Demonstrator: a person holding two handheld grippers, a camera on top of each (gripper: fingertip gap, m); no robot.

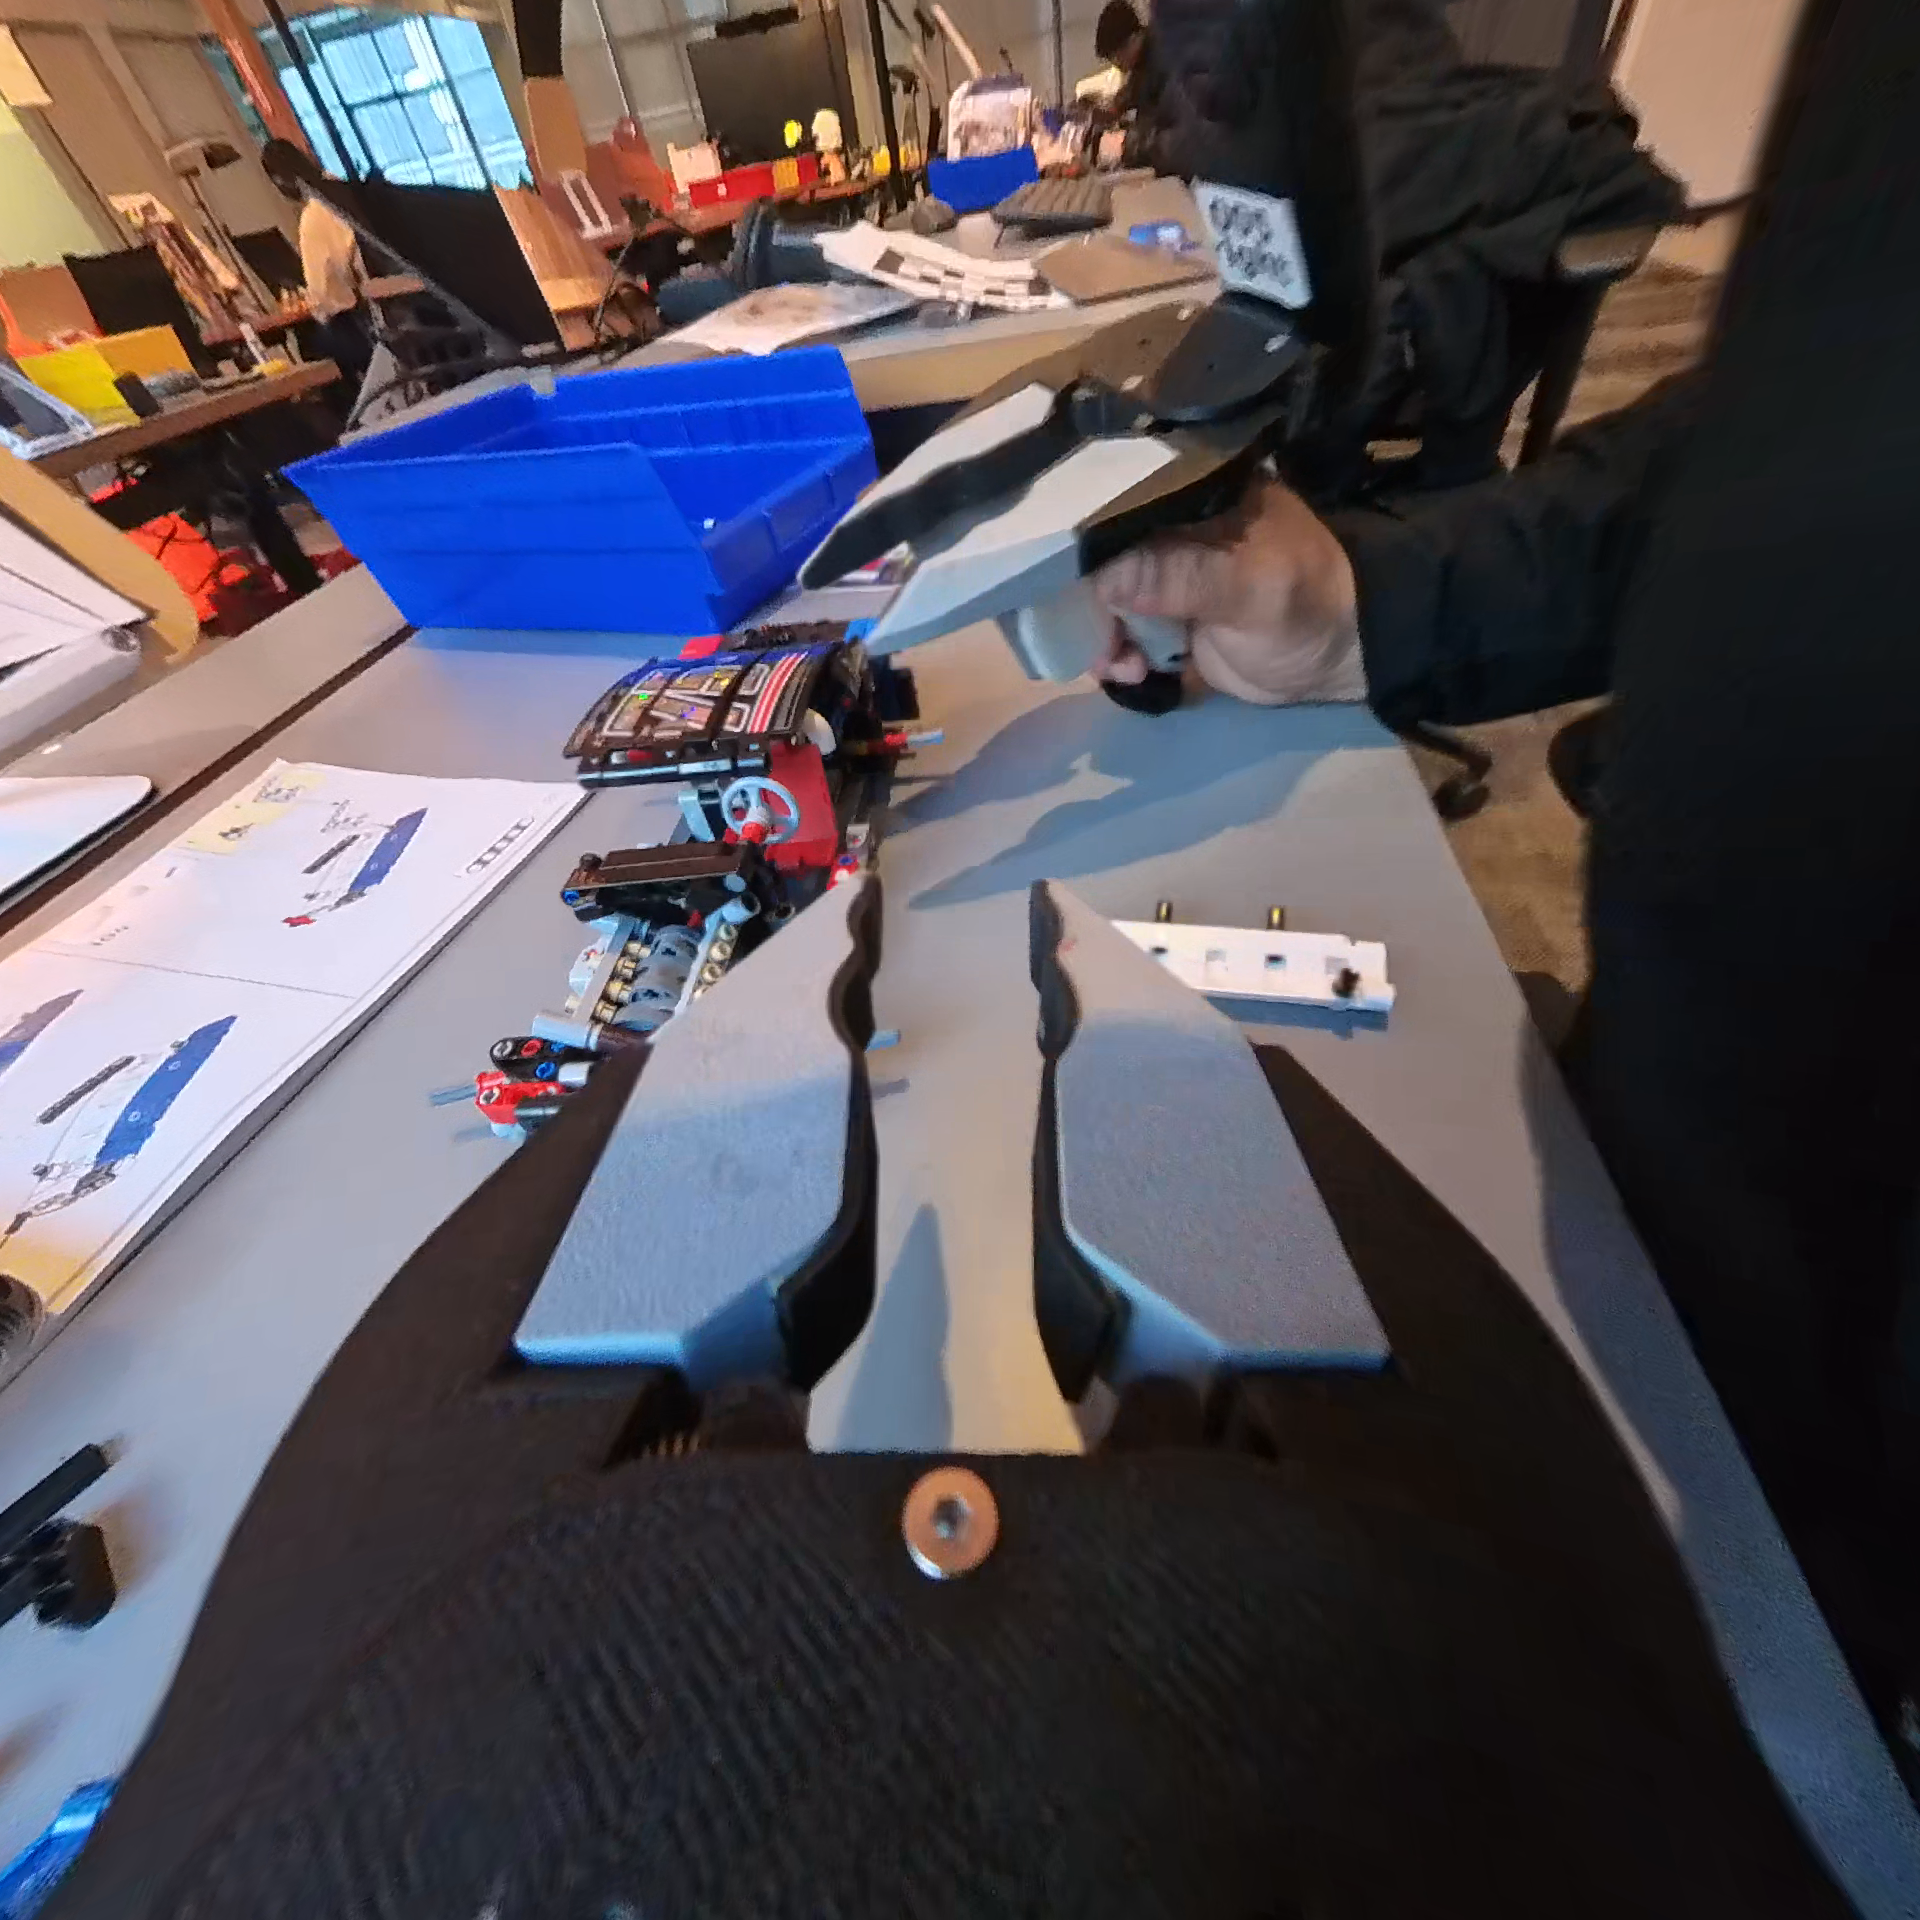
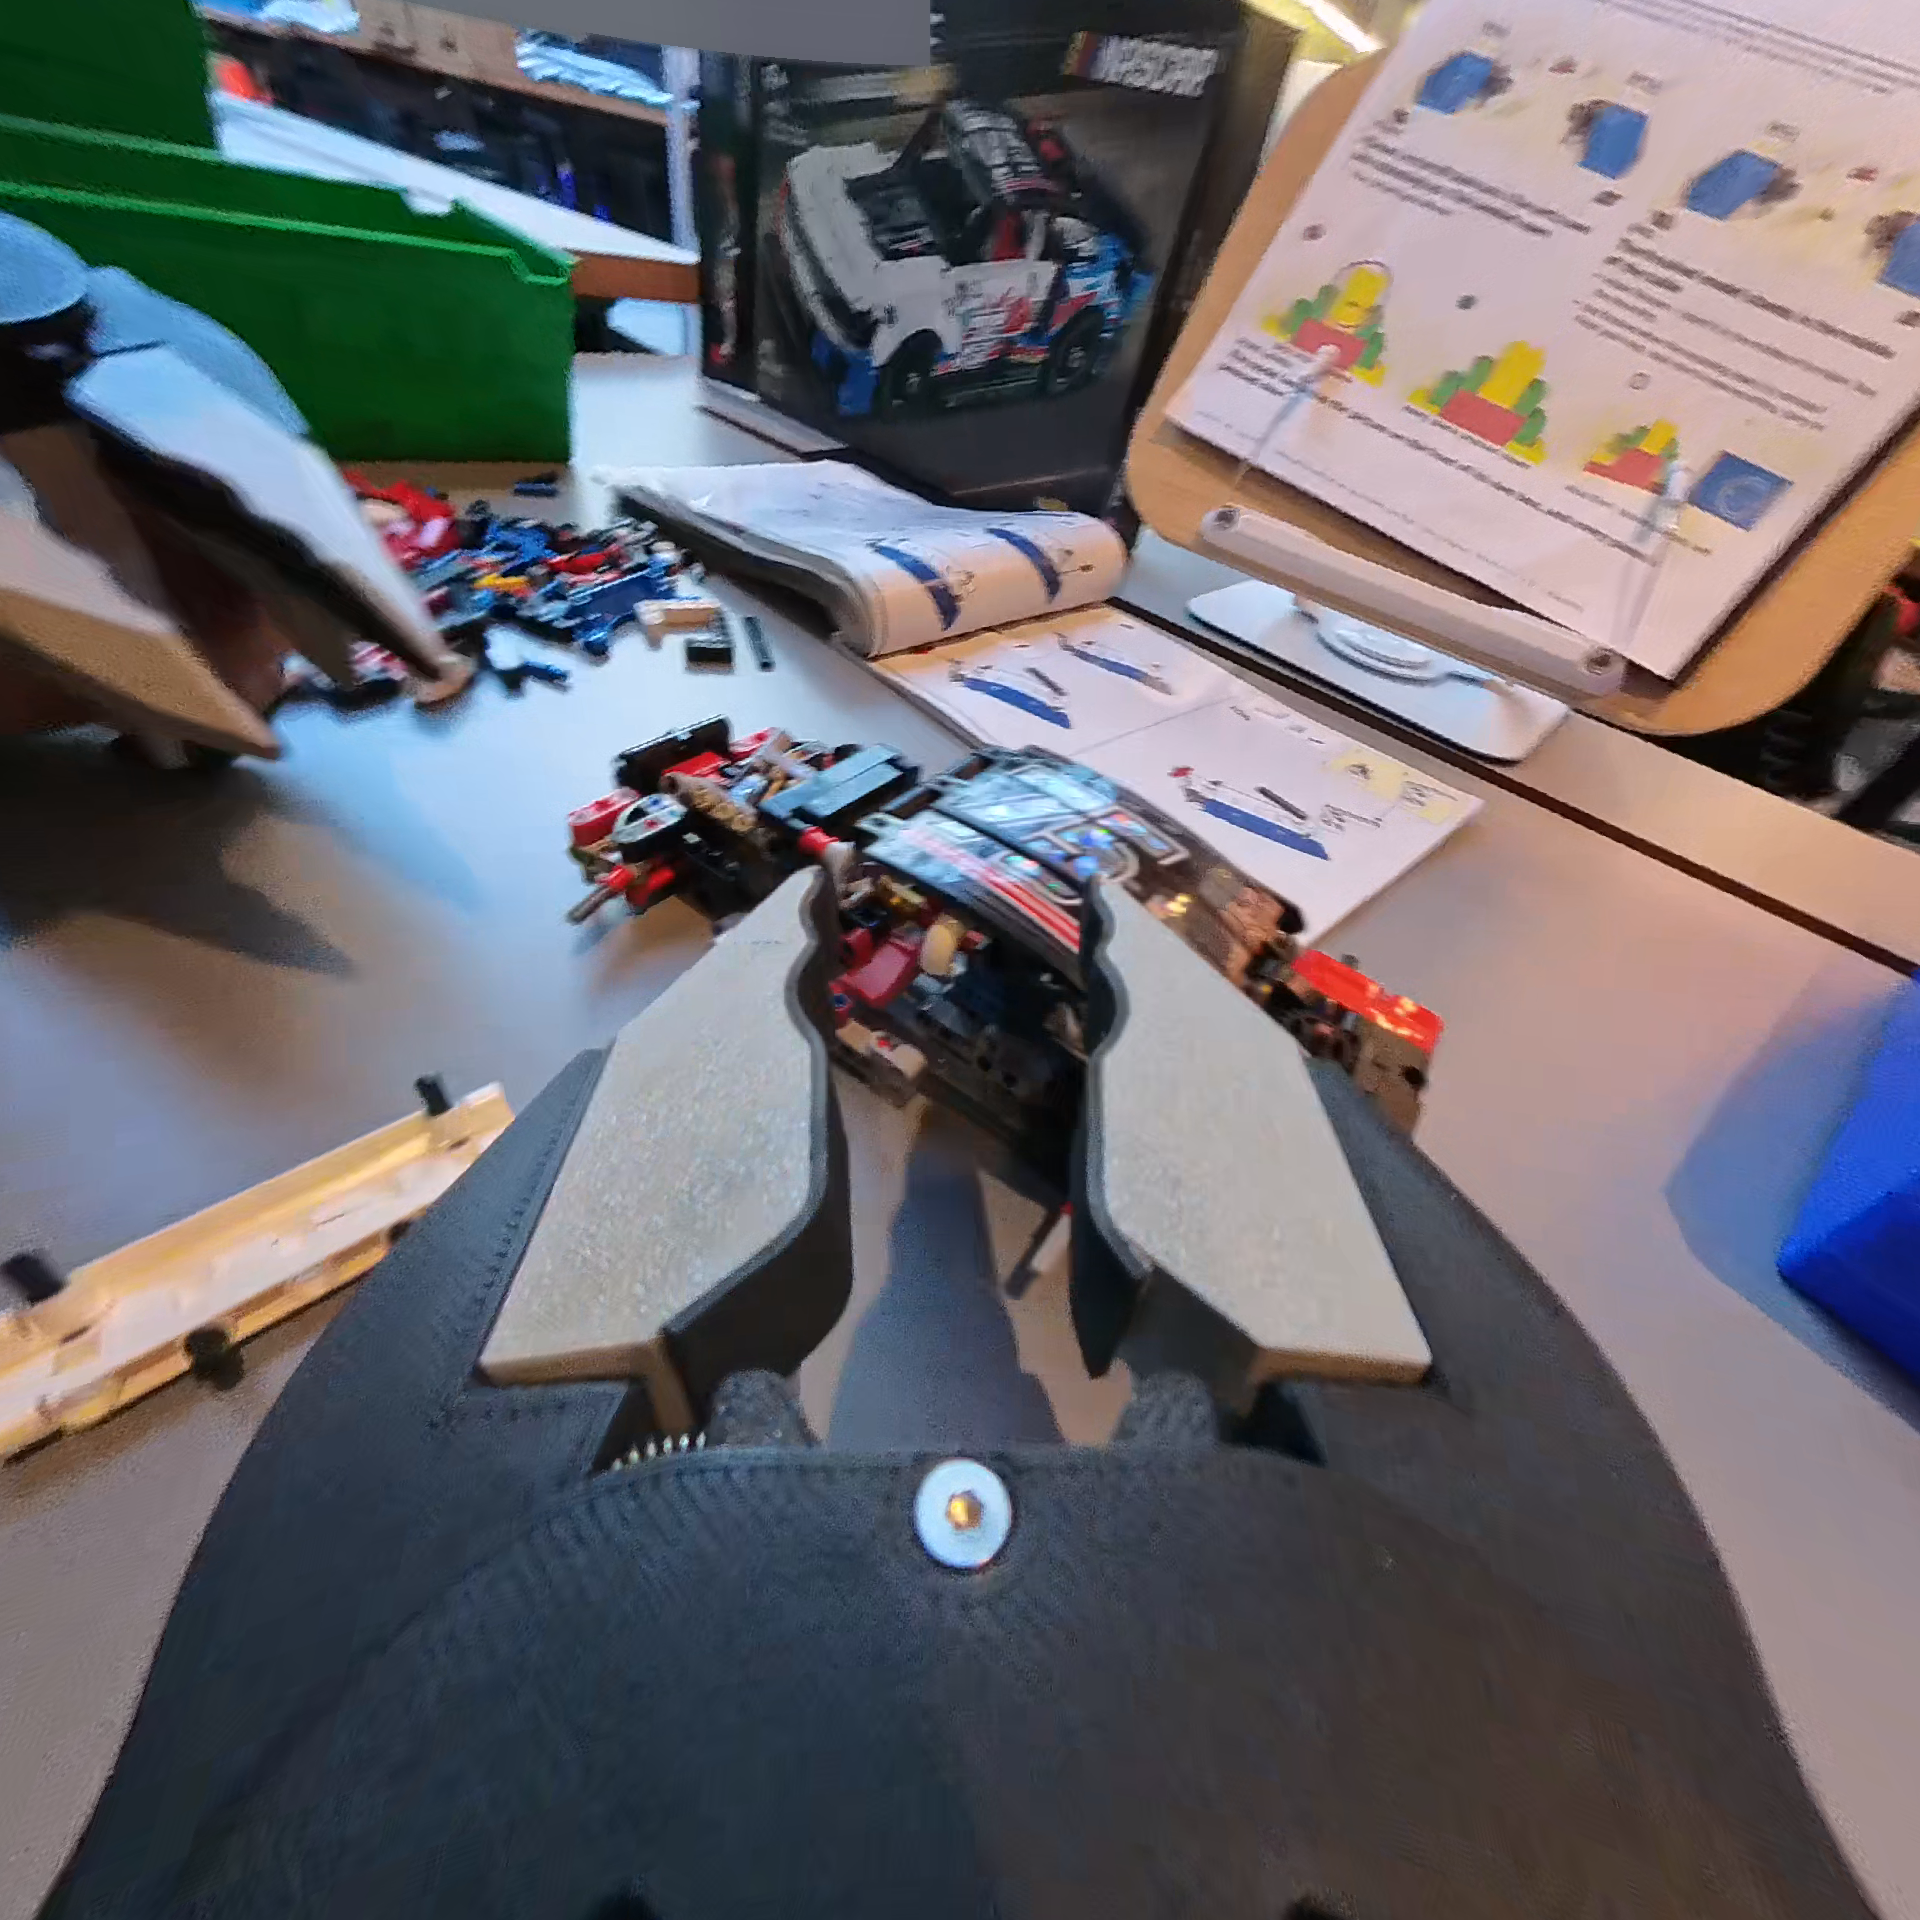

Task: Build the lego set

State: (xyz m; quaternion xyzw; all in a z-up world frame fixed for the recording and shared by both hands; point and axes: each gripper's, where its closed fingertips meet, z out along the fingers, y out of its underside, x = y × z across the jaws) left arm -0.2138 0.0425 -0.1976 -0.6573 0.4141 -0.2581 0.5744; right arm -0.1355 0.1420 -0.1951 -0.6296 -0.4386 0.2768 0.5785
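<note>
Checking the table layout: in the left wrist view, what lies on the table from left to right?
Open instruction booklet → partly built lego car → white lego panel.

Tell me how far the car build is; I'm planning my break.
Done: black-and-red car chassis with decorated roof. In hand: nothing; left gripper and right gripper are open. Left: white side panel lies unattached, loose bricks pile remains.

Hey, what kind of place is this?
Probably a shared workshop or lab: long grey worktables, blue parts bin, more cluttered benches with monitors behind, and a half-built lego car beside its instruction booklet.
</note>
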